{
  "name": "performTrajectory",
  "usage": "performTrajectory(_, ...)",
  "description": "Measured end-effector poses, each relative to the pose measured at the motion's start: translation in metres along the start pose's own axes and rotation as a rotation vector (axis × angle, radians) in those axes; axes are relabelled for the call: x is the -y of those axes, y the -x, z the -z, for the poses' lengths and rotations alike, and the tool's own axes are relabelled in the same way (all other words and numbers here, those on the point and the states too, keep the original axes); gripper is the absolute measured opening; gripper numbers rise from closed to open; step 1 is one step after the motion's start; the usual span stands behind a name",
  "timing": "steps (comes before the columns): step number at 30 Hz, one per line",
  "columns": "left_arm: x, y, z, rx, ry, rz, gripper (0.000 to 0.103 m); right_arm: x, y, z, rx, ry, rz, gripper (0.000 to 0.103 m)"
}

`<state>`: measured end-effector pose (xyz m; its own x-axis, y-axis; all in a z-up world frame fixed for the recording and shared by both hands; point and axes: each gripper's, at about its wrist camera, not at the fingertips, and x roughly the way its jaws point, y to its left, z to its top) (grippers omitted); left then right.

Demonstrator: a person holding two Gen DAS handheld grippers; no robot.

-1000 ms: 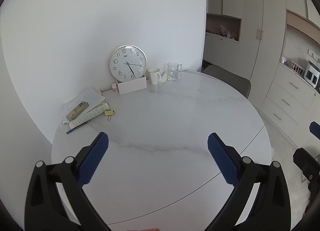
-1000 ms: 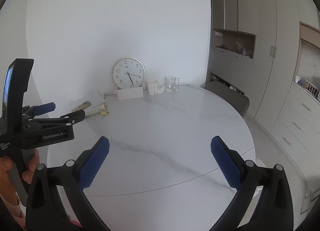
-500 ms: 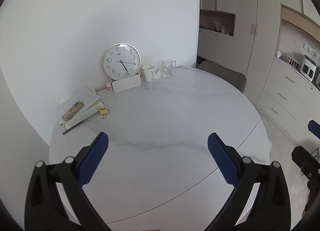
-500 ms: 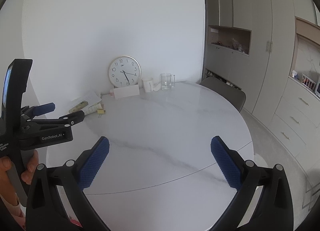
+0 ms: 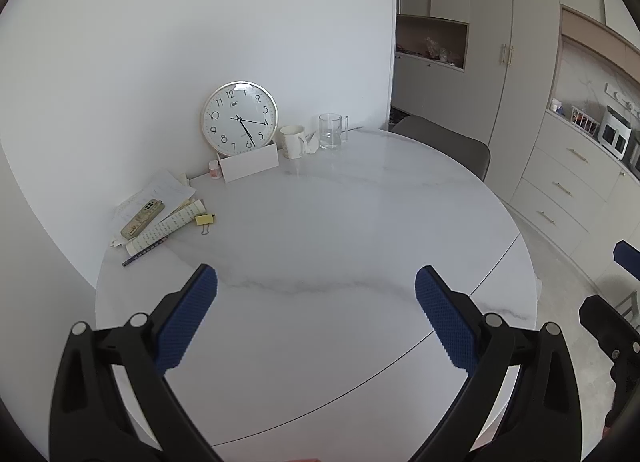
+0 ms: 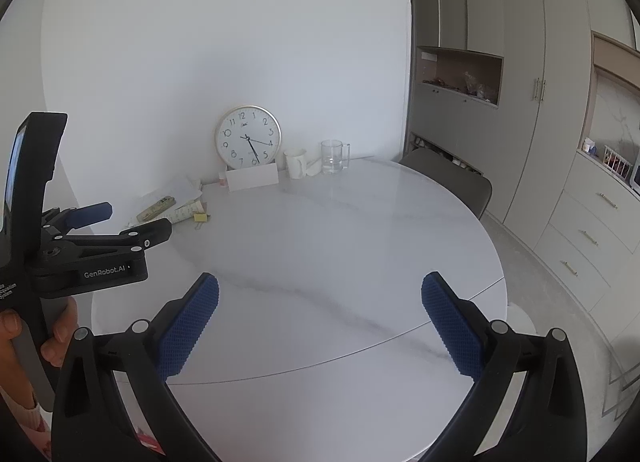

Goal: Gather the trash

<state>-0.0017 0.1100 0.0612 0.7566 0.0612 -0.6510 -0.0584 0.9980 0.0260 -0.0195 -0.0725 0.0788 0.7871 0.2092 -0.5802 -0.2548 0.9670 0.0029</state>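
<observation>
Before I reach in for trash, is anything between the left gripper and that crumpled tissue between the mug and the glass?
Nothing visible: bare marble table lies between the open left gripper and the crumpled tissue, wedged between white mug and glass mug.

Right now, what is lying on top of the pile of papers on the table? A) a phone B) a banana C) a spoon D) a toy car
A: a phone in a pale patterned case, camera lenses showing, lies on the papers at the left side of the table, next to a yellow binder clip.
</observation>
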Motion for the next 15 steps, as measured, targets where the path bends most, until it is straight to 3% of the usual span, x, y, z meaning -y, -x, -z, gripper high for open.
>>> performTrajectory(15,0.0006,-0.0036,-0.0008,-0.004,-0.004,0.001,0.095,-0.0004,-0.0028,0.0028,-0.011,-0.019,0.002,0.101)
